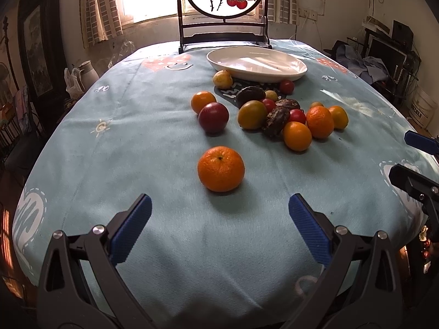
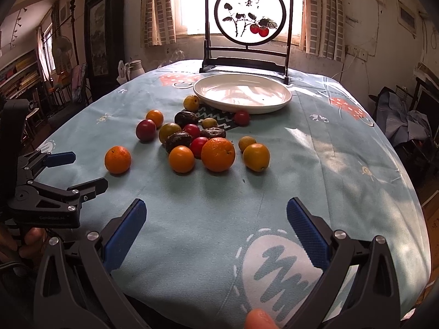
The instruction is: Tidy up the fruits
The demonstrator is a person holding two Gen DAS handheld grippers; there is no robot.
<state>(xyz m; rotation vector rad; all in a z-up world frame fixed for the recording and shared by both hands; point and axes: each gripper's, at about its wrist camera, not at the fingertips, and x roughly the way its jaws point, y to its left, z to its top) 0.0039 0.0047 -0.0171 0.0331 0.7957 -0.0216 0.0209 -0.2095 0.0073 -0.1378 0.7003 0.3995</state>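
Both claws are hanging spread apart and empty: the left claw point(image 1: 219, 216) is facing a lone orange point(image 1: 221, 168), and the right claw point(image 2: 216, 219) is hovering over bare cloth. No fruit is lying in the white plate point(image 2: 282, 101) yet; the fruit pile point(image 2: 197, 139) is sitting on the surface point(image 2: 343, 164) just before it, so the organizing looks unstarted.

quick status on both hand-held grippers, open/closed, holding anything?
Left hand-held gripper: open, empty, aimed at the lone orange.
Right hand-held gripper: open, empty, over bare tablecloth.
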